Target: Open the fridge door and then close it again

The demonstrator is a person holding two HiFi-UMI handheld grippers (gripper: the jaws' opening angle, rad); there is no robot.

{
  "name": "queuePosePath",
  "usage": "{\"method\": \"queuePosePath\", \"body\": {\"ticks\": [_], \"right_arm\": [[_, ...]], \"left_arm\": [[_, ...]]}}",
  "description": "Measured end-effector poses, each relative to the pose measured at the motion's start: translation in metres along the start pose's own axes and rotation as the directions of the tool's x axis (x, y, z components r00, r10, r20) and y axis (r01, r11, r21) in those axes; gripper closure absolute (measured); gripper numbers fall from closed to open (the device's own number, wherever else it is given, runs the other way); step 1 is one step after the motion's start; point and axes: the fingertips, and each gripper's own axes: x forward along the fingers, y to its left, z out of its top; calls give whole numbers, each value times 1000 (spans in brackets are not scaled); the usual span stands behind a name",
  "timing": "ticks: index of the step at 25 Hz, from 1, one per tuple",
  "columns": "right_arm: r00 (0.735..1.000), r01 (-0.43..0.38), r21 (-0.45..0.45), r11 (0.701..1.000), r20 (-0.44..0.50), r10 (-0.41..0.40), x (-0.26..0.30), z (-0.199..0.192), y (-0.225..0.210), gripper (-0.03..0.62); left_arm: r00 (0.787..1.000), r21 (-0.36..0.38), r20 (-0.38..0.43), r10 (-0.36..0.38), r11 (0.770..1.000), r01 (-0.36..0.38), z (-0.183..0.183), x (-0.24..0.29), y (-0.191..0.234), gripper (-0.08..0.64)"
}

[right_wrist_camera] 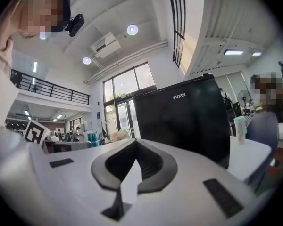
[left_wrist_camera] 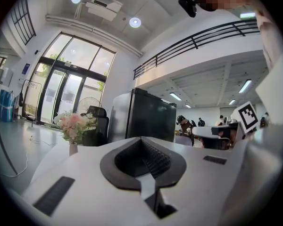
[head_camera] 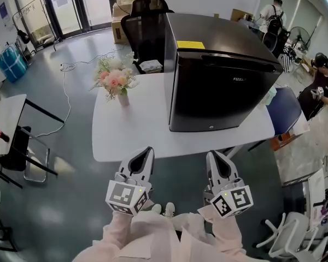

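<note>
While the fridge [head_camera: 223, 70] stands at twelve o'clock on the bench [head_camera: 131, 132], door [head_camera: 229, 100] shut, the left tongs [head_camera: 147, 150] and the right tongs [head_camera: 212, 155] are clenched empty, well apart from it; it may await opening or be closed again.

Bright daylight floods through the glass doors [left_wrist_camera: 61, 98], round ceiling lights [left_wrist_camera: 135, 22] glare, fisheye bends the edges, black corners ring both gripper views, foreground soft.

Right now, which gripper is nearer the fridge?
Right. The right gripper sits just off the table edge, in front of the fridge; the left gripper is farther left, facing bare tabletop.
</note>
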Motion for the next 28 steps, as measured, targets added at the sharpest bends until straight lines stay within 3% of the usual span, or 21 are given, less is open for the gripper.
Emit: {"method": "queuePosePath", "body": {"ticks": [3, 10, 14, 18, 28], "right_arm": [[1000, 22, -43, 999, -20, -23, -5, -8, 1, 583], [997, 60, -41, 997, -48, -62, -16, -7, -9, 584], [999, 33, -58, 998, -39, -35, -5, -2, -16, 584], [996, -6, -78, 997, -91, -1, -1, -10, -14, 584], [993, -11, -81, 997, -122, 1, 4, -16, -16, 586]], "left_arm": [[1000, 21, -18, -13, 1000, 13, -5, 1, -3, 548], [998, 11, -48, -48, 999, 48, -14, -2, -12, 549], [997, 7, -40, -64, 998, 64, -18, 6, -15, 549], [995, -7, -53, -87, 996, 87, -22, 5, -21, 549], [993, -31, -82, -85, 996, 82, -31, 9, -24, 548]]}}
